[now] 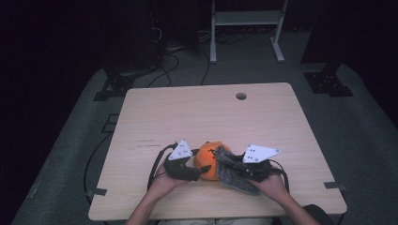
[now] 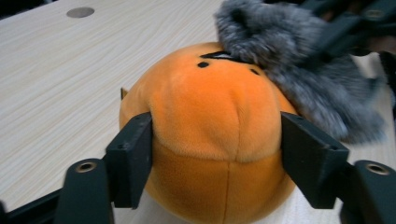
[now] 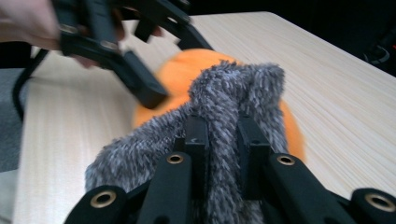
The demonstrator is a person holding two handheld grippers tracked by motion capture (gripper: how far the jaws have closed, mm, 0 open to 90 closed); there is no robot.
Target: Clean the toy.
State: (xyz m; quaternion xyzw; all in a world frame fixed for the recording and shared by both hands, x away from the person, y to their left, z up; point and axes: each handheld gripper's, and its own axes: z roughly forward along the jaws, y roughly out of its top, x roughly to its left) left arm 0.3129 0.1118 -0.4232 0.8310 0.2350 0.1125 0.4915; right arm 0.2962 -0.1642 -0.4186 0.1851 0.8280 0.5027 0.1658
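Light wood table (image 1: 197, 112), dark room. Orange plush ball (image 1: 208, 161) near front edge, between both grippers. Left gripper (image 2: 217, 158) jaws straddle ball, pads at its sides. Right gripper (image 3: 223, 154) pinches grey furry cloth (image 3: 233, 98), cloth draped against ball.

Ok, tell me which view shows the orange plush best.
The left gripper view: the orange plush sits close and sharp between the left gripper jaws. In the right gripper view grey fur covers most of it. In the high view it is small.
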